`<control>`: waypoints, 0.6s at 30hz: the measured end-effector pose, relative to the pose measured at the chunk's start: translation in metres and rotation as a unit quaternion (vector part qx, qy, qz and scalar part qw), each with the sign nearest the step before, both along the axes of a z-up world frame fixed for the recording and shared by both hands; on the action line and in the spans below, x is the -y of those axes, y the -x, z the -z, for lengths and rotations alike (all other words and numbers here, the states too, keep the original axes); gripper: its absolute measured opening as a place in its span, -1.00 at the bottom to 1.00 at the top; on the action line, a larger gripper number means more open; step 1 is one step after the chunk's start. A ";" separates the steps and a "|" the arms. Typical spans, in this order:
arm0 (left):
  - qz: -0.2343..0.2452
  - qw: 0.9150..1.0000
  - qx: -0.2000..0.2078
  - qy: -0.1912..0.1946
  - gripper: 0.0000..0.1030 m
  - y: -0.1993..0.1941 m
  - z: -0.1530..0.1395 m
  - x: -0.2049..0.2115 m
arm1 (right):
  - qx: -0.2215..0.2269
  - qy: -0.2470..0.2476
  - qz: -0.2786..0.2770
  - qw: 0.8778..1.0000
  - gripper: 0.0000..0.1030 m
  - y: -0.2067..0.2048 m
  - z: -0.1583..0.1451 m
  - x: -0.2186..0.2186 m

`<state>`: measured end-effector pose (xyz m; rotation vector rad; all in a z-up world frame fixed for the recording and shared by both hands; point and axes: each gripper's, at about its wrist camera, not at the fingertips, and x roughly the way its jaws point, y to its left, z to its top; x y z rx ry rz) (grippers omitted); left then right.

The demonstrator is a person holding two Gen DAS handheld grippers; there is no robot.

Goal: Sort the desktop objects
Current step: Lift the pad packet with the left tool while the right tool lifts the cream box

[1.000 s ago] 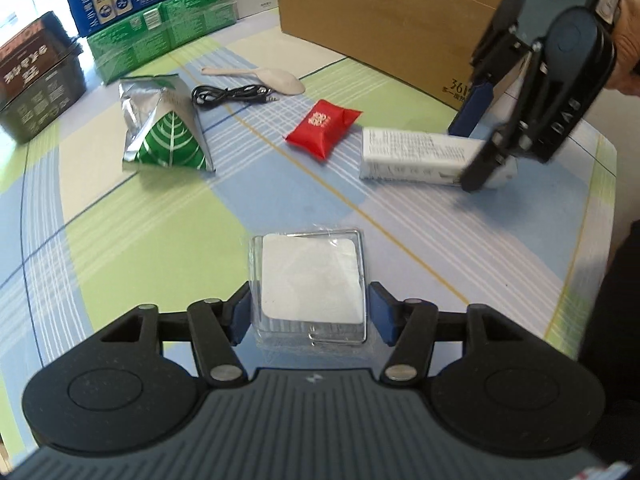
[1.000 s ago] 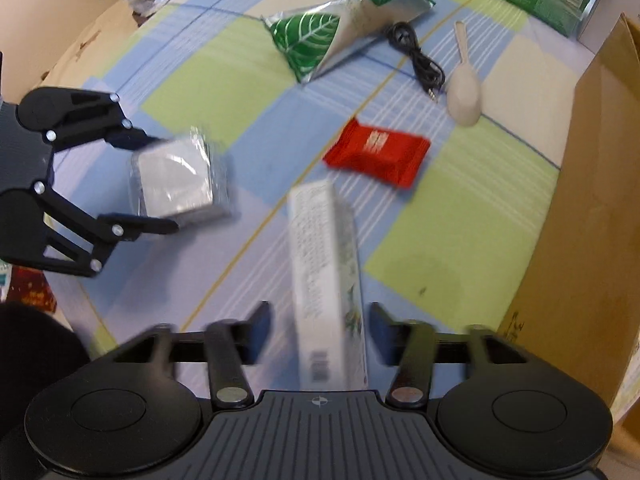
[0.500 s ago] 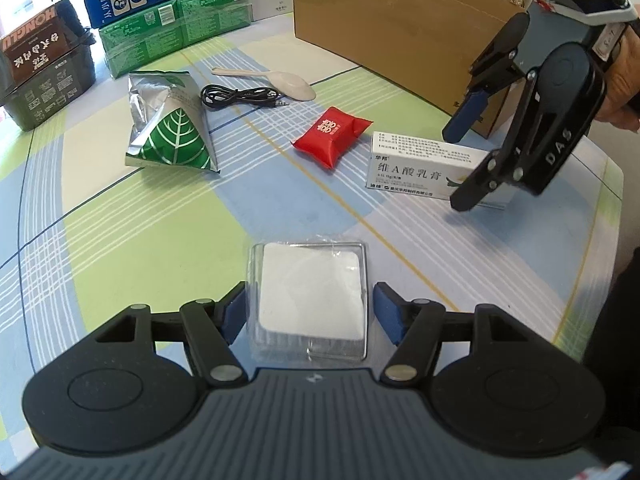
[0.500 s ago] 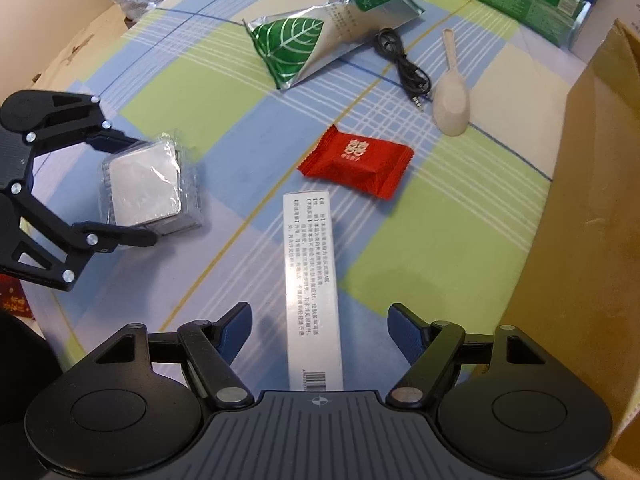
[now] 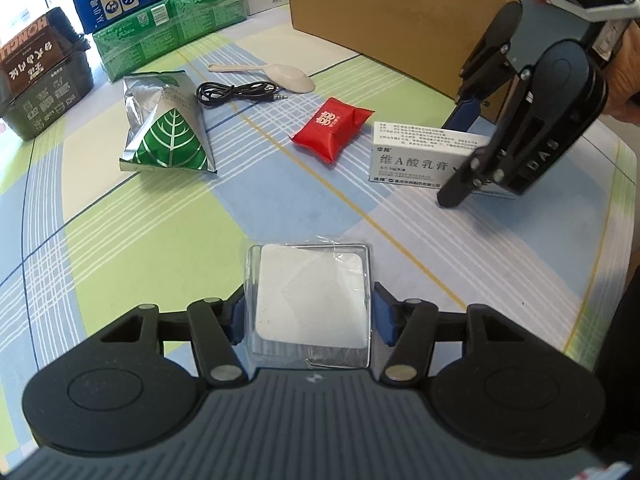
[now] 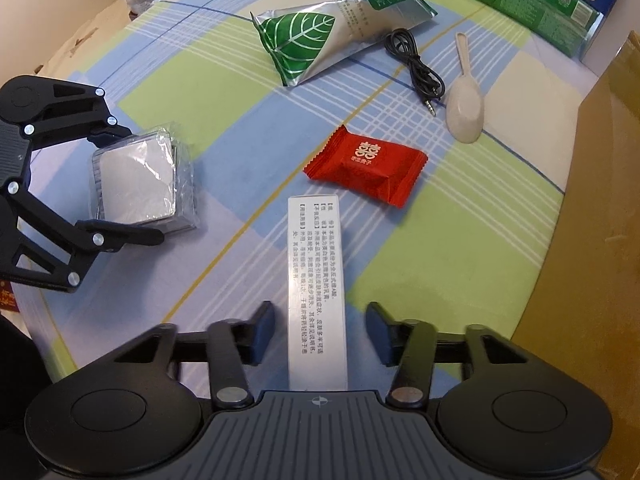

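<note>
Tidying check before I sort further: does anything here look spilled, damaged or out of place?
Nothing stands out: no spill, nothing visibly broken. The foil leaf pouch is creased, and the black cable lies loosely coiled beside the spoon, which is just ordinary clutter.

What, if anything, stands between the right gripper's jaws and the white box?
Nothing visible does. The box lies between the right gripper's jaws, which have just been closing, with a gap either side. The red sachet lies clear beyond its far end.
</note>
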<state>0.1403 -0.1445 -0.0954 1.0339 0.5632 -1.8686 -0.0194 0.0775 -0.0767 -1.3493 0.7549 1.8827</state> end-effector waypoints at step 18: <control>-0.019 1.000 -0.001 0.014 0.05 0.003 -0.052 -0.014 | -0.015 -0.029 0.003 0.999 -0.55 -0.005 -0.046 0.028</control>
